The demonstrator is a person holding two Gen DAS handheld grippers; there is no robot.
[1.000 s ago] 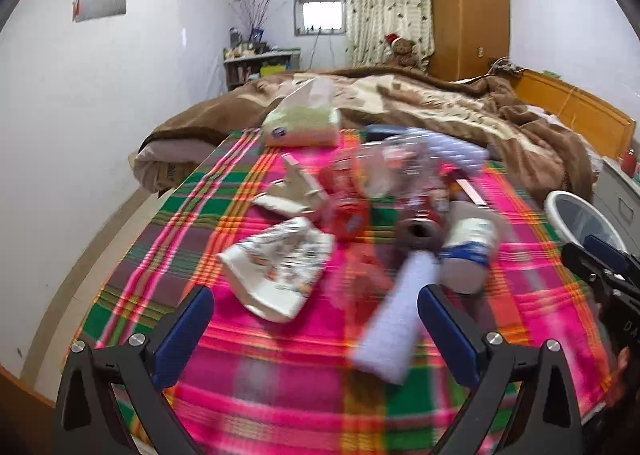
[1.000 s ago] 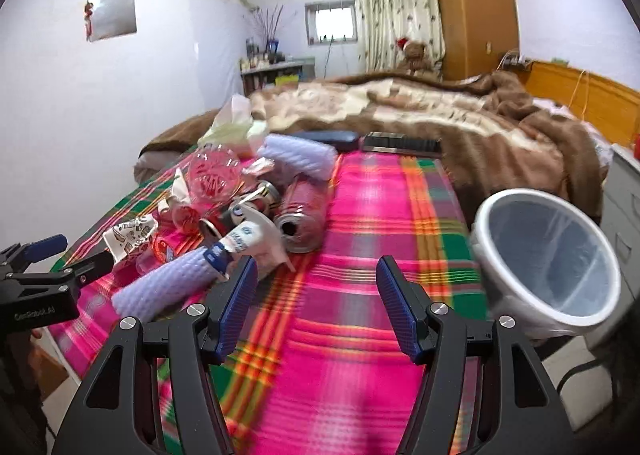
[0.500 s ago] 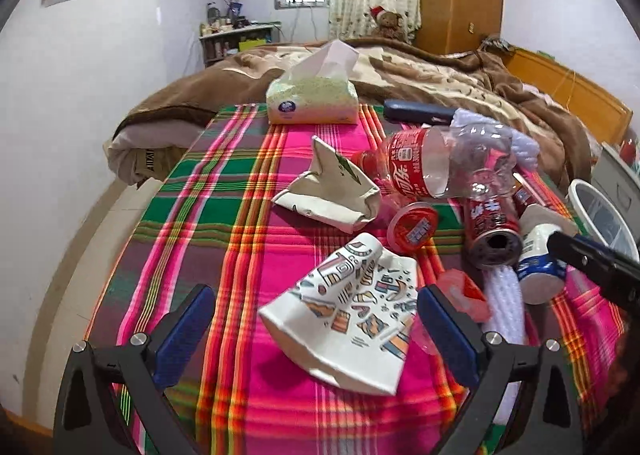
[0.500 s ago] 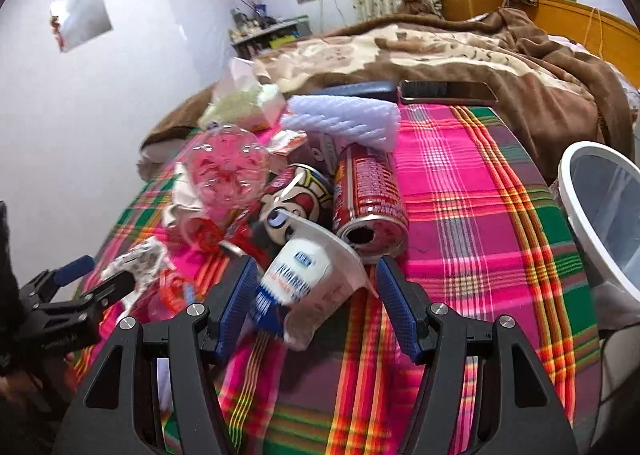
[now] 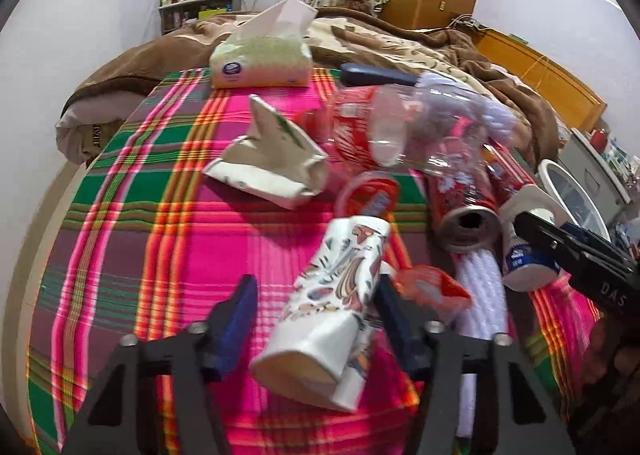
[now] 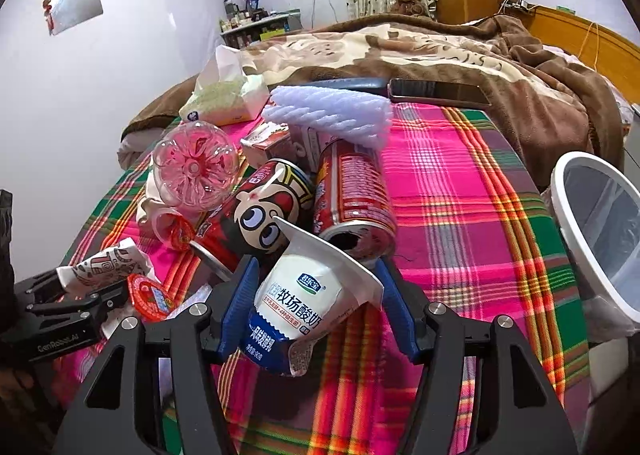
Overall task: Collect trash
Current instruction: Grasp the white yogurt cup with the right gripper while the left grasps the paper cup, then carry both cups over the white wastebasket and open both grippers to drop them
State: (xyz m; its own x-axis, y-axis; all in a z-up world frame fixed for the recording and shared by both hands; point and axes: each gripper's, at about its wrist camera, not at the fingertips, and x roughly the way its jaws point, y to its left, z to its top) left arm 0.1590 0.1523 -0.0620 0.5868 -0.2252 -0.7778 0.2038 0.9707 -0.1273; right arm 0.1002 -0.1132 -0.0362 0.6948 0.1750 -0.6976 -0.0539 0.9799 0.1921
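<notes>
Plaid cloth (image 5: 168, 239) in pink, green and orange covers the surface where the trash lies heaped. The left gripper (image 5: 314, 309) has just been closing its jaws around a flattened patterned paper cup (image 5: 336, 291); the right blue pad touches the cup's side, while a gap shows between the cup and the left pad (so a firm grip cannot be confirmed). The right gripper (image 6: 318, 297) stands wide, its jaws having just narrowed slightly, with a white yogurt cup (image 6: 304, 299) lying between the pads; whether they press on it cannot be told. Behind the yogurt cup lie a cartoon-printed can (image 6: 256, 223) and a red can (image 6: 352, 199) side by side, a clear plastic bottle (image 6: 196, 167) to their left. A white bin (image 6: 596, 231) stands off the cloth's right edge. A tissue pack (image 5: 260, 59) sits at the far end.
</notes>
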